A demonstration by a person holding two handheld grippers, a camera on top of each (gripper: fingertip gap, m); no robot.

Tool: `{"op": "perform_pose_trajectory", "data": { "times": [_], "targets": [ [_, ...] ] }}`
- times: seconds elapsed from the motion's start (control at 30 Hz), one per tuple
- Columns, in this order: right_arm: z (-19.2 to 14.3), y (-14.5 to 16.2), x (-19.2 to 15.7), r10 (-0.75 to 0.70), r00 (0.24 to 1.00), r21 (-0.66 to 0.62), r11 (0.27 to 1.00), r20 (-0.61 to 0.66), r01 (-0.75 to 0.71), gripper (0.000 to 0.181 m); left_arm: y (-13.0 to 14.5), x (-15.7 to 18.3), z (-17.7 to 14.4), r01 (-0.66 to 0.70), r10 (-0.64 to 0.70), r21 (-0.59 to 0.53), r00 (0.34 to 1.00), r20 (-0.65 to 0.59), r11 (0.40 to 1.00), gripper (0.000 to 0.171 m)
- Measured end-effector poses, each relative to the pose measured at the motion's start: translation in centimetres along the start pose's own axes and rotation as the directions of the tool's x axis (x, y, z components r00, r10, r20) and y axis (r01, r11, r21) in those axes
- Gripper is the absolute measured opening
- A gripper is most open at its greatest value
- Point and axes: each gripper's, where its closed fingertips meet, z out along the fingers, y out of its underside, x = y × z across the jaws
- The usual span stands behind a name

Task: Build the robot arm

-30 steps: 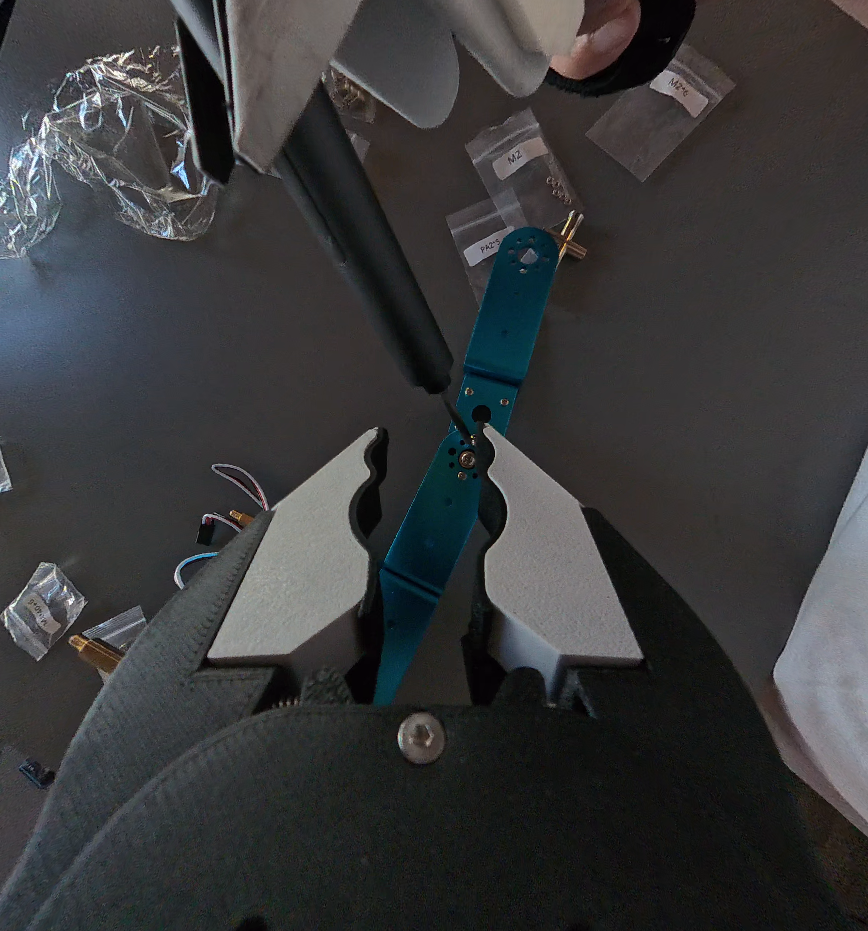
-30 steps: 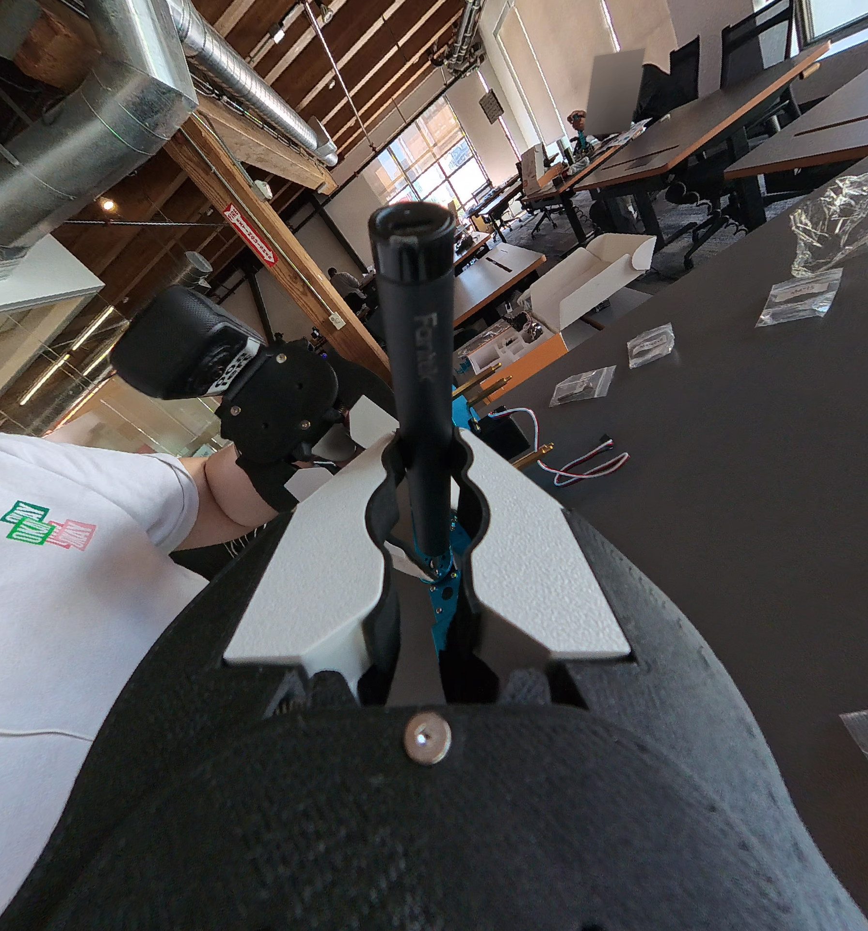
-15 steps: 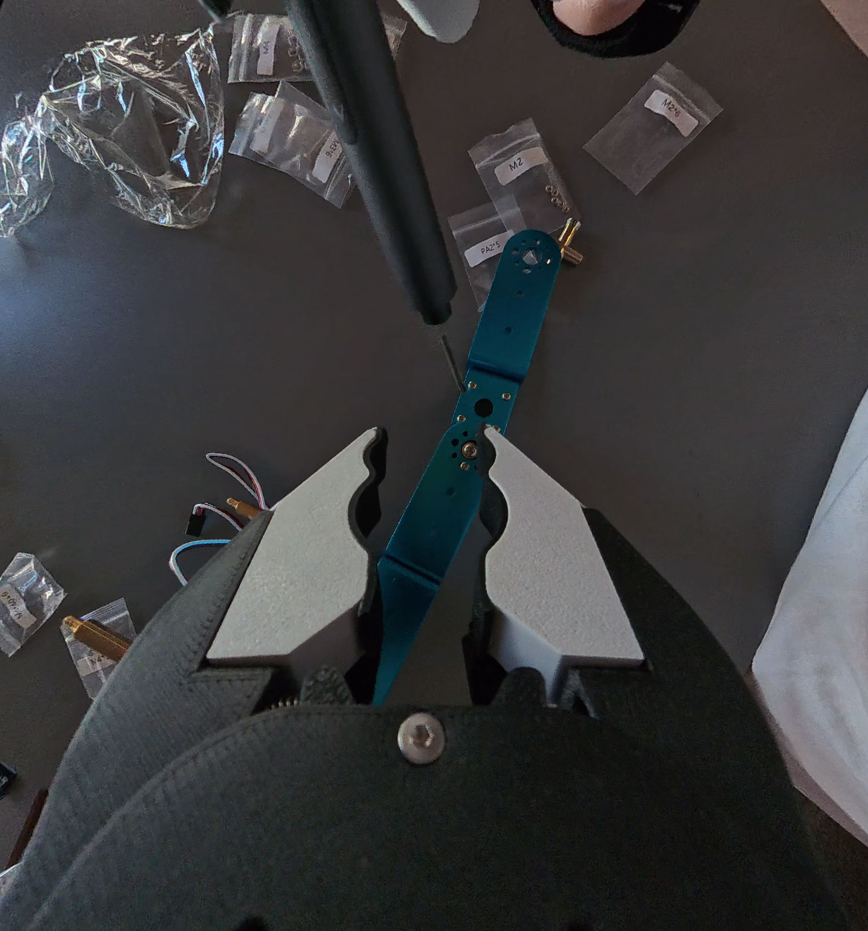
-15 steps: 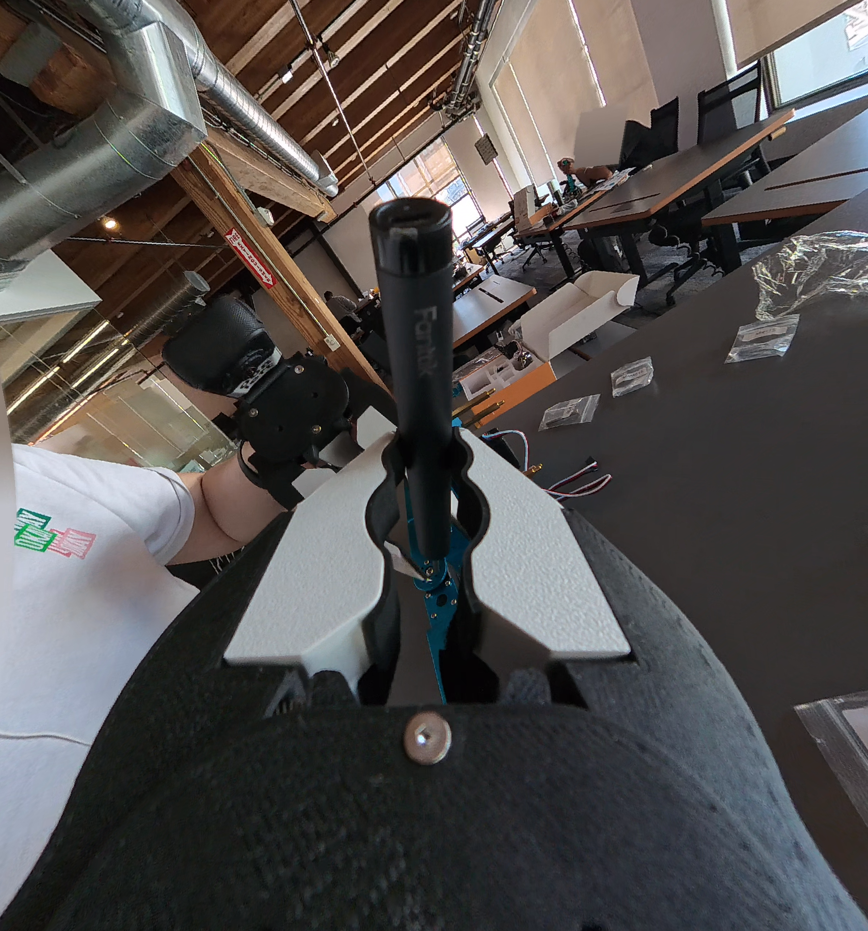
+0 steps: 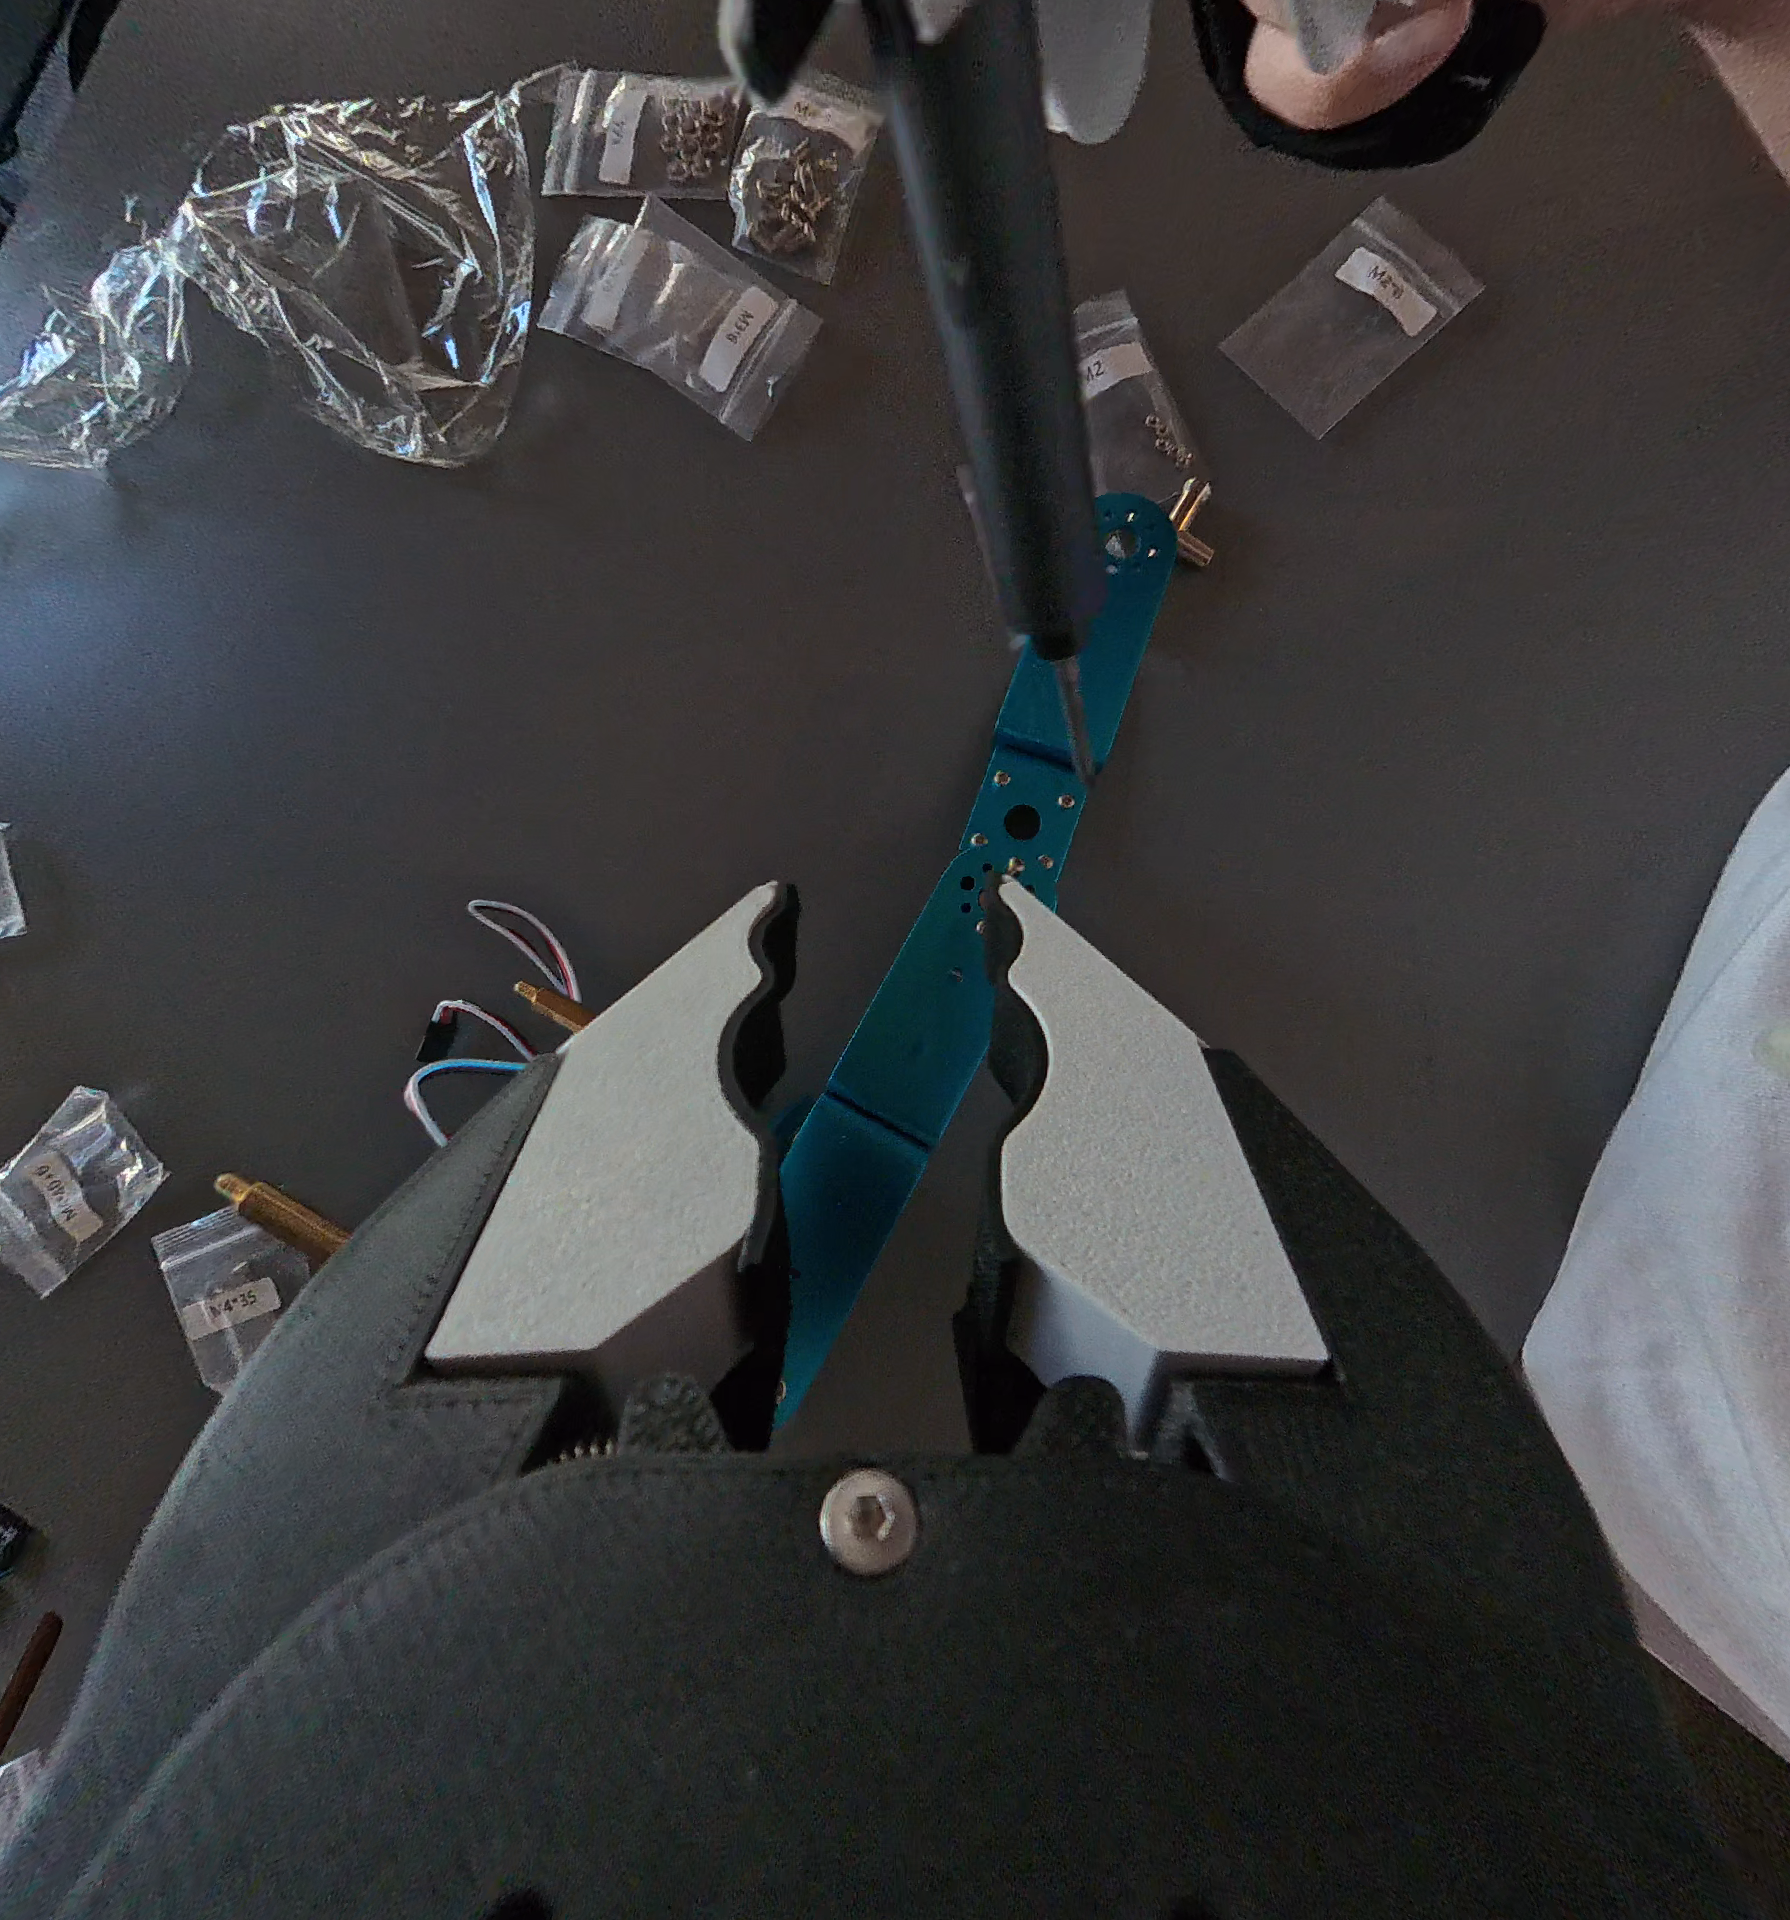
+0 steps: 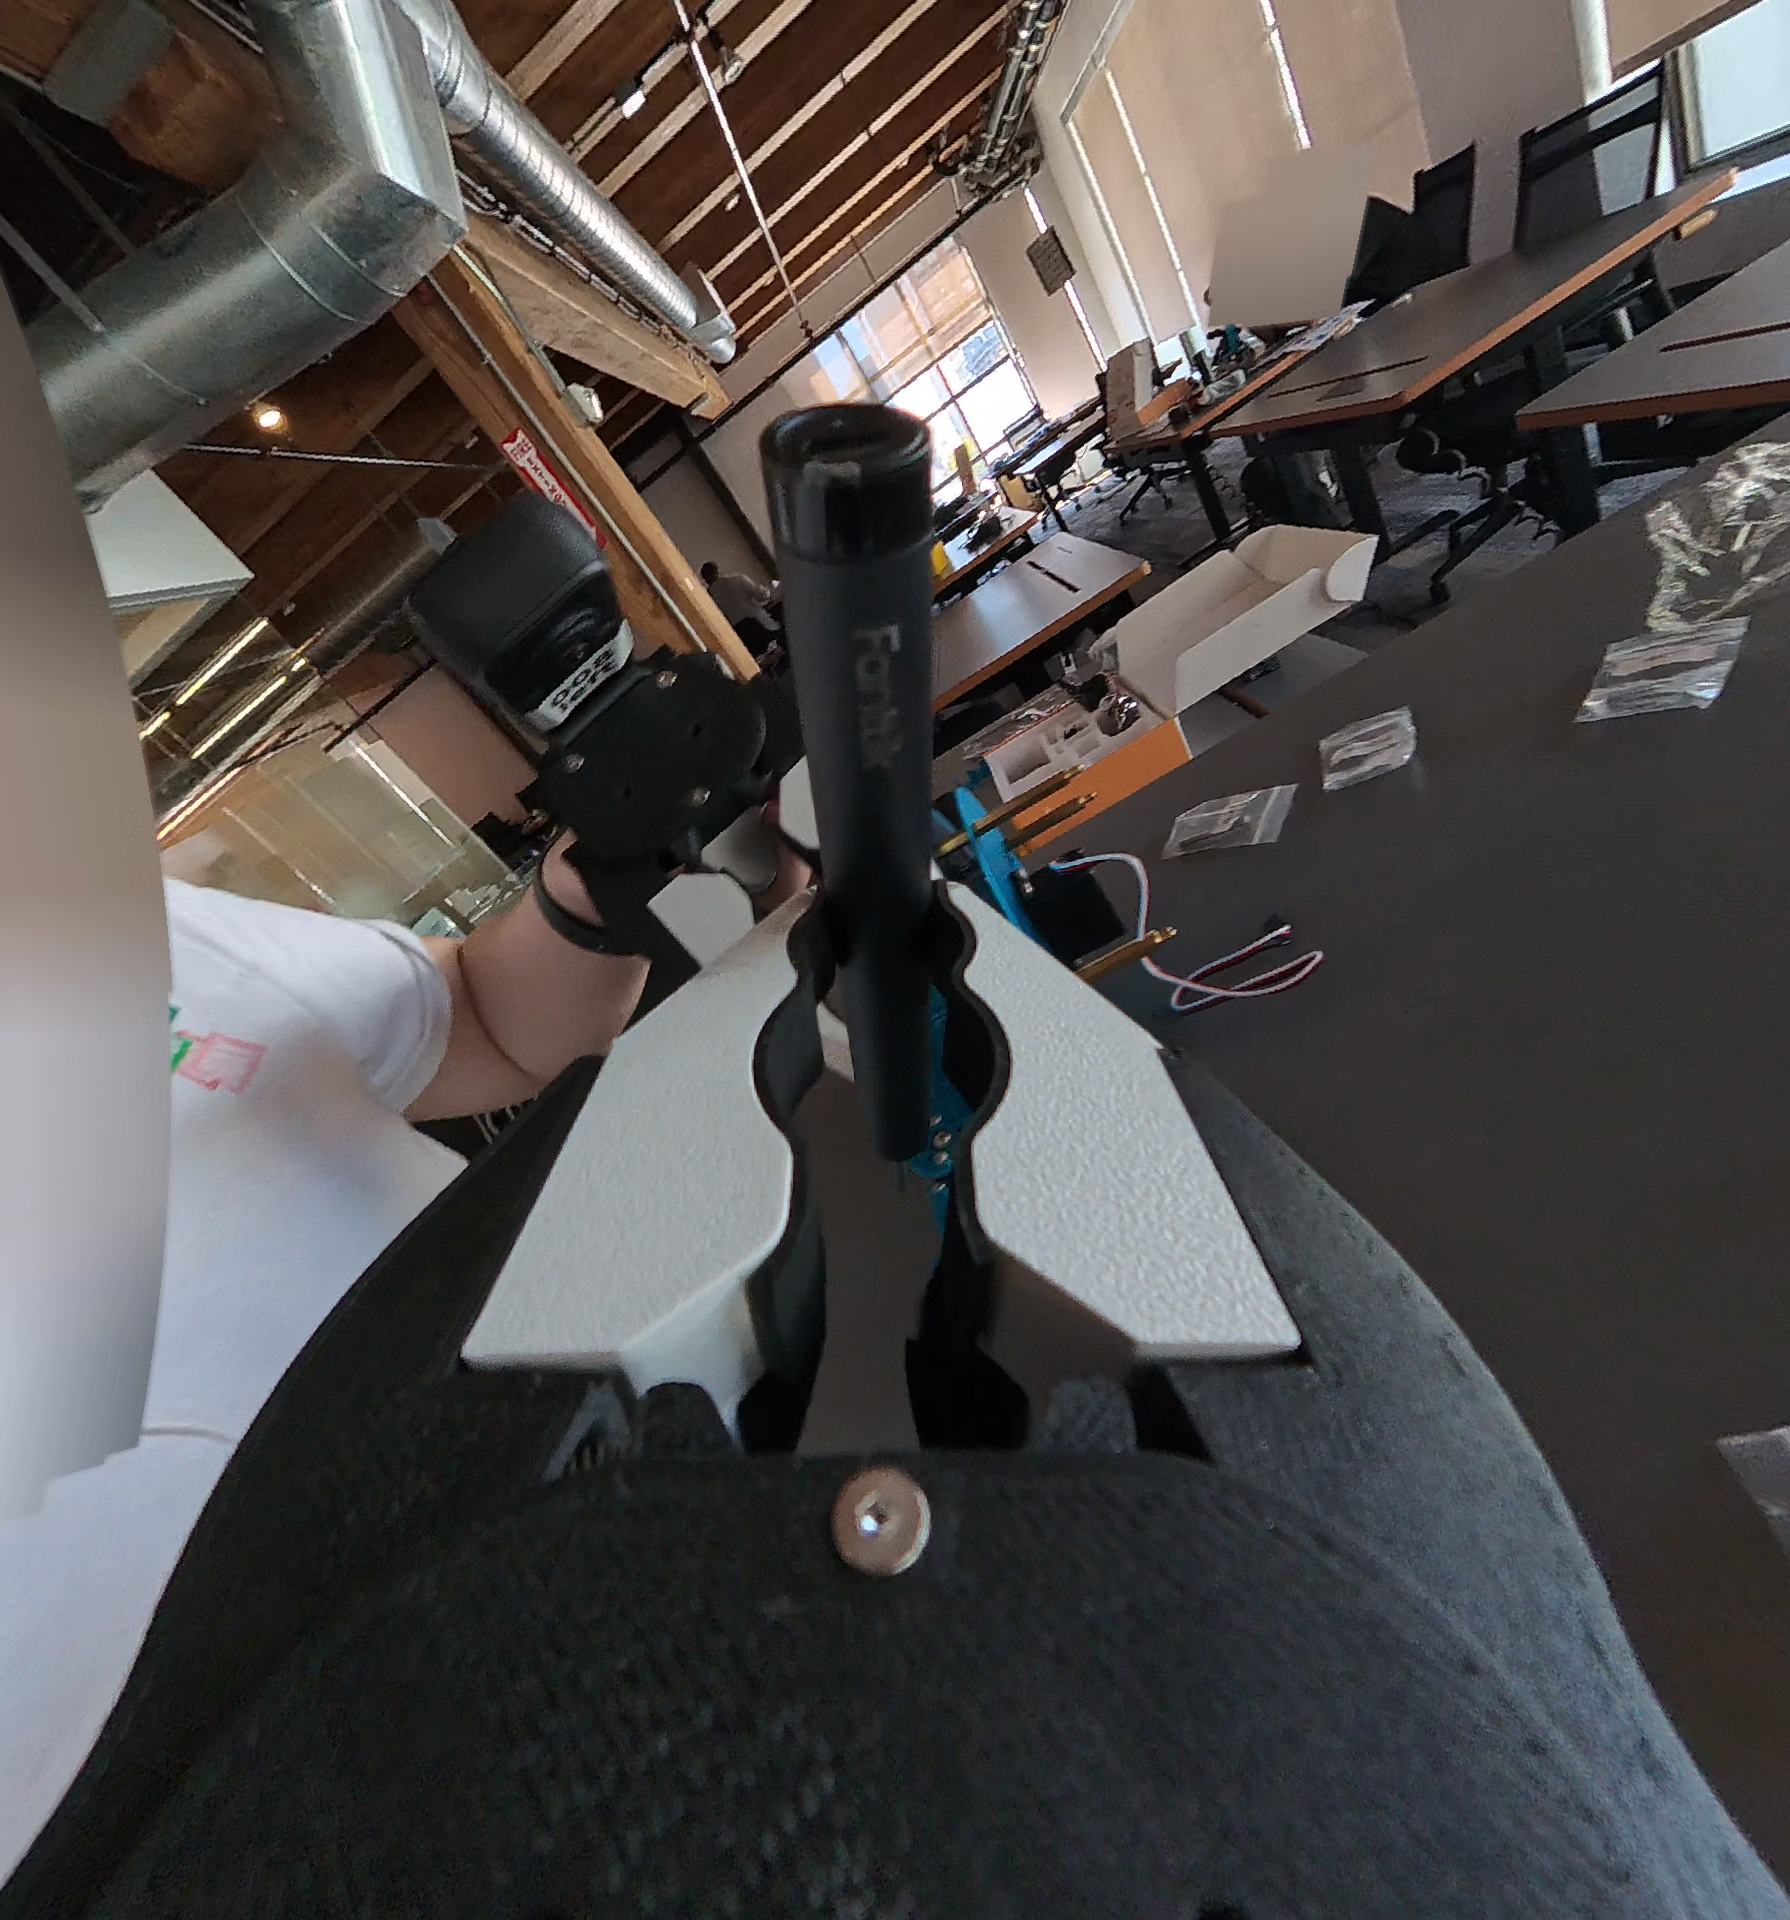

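Note:
My left gripper (image 5: 891, 894) is shut on a blue metal bracket (image 5: 901, 1049) that runs slantwise between its white fingers. A second blue bracket piece (image 5: 1109, 623) overlaps its far end and reaches out over the dark table (image 5: 558, 675). My right gripper (image 6: 875, 914) is shut on a black screwdriver (image 6: 860, 727). In the left wrist view the screwdriver (image 5: 1005, 364) comes down from the top, with its thin tip just above the far bracket piece, away from the overlap. In the right wrist view the blue bracket (image 6: 938, 1143) shows below the screwdriver and my left gripper (image 6: 642, 748) behind it.
Small clear bags of hardware (image 5: 683, 301) and crumpled clear plastic (image 5: 330, 281) lie at the back. Brass standoffs (image 5: 278, 1210), thin wires (image 5: 496, 1029) and more bags (image 5: 65, 1184) lie on the left. A person's white shirt (image 5: 1722, 1247) fills the right edge. The gap from one gripper's tips to the other's is roughly 11 centimeters.
The screwdriver tip has lifted off the screw at the bracket overlap and moved farther out along the far piece. The left gripper keeps its hold, and more of the table shows.

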Motion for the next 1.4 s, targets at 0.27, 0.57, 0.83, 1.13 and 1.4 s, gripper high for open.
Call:
{"op": "perform_pose_trajectory", "data": {
  "times": [0.27, 0.57, 0.83, 1.13, 1.4],
  "targets": [
    [-2.2, 5.1, -4.5, -0.236, 0.971, -0.295, 0.931, -0.035, 0.215, 0.017, 0.1, -0.2, -3.7, 0.044, -0.043, 0.114, 0.999, -0.012, 0.992, 0.041],
    [-2.4, 15.7, -4.8, -0.511, 0.859, -0.948, 0.26, 0.027, 0.184, 0.017, -0.3, -1.3, -7.3, 0.032, -0.042, 0.257, 0.999, 0.033, 0.966, 0.04],
    [-1.8, 20.8, -2.7, -0.643, 0.762, -0.991, 0.041, 0.074, 0.131, 0.018, 1.8, -0.3, -7.8, 0.04, -0.049, 0.309, 0.999, 0.022, 0.95, 0.039],
    [-0.4, 20.3, -3.5, -0.518, 0.855, -0.929, 0.329, -0.029, 0.168, 0.043, 3.2, 1.0, -6.9, 0.066, -0.069, 0.344, 0.998, -0.004, 0.937, 0.039],
    [1.3, 8.7, 0.1, -0.711, 0.702, -0.58, 0.587, -0.035, 0.565, 0.054, 2.1, 0.8, -6.0, -0.015, 0.004, 0.288, 0.999, 0.038, 0.958, 0.04]
  ]
}}
